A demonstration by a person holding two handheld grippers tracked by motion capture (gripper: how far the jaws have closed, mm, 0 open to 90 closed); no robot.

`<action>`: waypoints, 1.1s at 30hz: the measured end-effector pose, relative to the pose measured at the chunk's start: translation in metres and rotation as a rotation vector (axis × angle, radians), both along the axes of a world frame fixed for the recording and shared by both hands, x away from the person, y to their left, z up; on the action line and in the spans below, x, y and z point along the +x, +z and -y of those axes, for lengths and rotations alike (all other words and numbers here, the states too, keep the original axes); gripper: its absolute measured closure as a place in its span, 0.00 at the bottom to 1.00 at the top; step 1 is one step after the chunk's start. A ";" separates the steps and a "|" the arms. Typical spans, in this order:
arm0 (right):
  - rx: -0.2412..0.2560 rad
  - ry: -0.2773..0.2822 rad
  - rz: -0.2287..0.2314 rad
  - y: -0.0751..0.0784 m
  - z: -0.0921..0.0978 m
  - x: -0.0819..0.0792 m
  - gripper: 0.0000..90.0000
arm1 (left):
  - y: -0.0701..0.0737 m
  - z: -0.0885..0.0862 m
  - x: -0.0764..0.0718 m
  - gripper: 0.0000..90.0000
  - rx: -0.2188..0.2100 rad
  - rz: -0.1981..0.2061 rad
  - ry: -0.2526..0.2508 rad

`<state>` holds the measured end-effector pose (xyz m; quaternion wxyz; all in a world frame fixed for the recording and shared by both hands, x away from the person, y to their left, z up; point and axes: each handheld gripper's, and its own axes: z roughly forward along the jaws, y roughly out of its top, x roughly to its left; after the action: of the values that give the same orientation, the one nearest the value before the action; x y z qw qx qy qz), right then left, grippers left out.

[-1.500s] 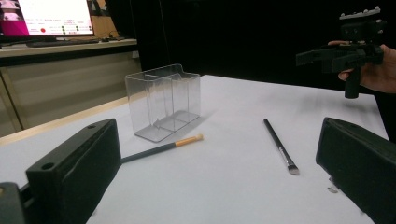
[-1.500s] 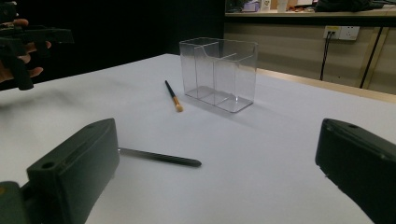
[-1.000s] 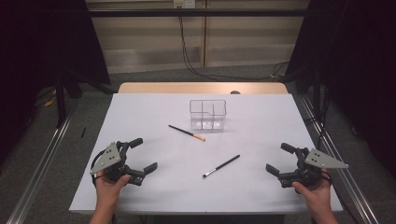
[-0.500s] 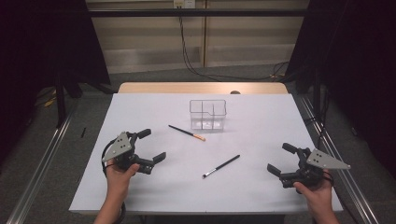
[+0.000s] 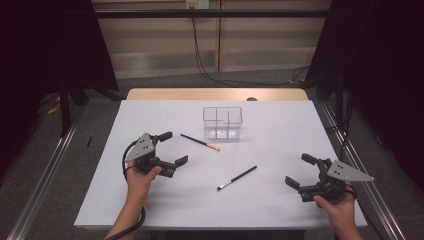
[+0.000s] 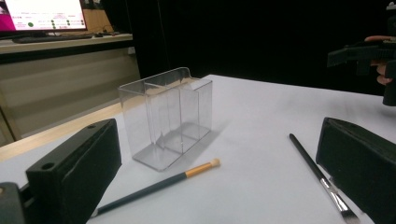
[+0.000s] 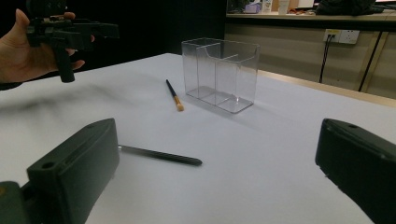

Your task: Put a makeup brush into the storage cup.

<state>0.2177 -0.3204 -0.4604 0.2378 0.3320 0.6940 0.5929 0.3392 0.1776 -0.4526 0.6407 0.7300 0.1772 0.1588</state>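
Clear organiser (image 5: pixel 222 122), two brushes (image 5: pixel 200 142) (image 5: pixel 237 178), two grippers (image 5: pixel 172 148) (image 5: pixel 299 170).

White-topped table (image 5: pixel 280 210), grey floor (image 5: pixel 40 165), beige panelled wall (image 5: pixel 155 47), dark curtains (image 5: pixel 380 60), wall socket (image 7: pixel 343 36)

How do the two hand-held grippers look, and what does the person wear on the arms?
Each hand-held gripper, left and right, is black, with two blocky jaws and a grey three-cornered plate on top. In the gripper views, a small round hole marks the top of one jaw. A black cable trails along the left forearm. Both forearms are bare, with no sleeves visible.
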 end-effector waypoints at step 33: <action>0.004 0.014 0.007 0.000 0.000 0.000 0.00 | -0.012 0.047 0.048 0.00 0.005 -0.040 -0.013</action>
<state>0.2178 -0.3208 -0.4607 0.2354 0.3255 0.6945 0.5969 0.3869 0.1310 -0.4650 0.6361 0.7358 0.1851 0.1405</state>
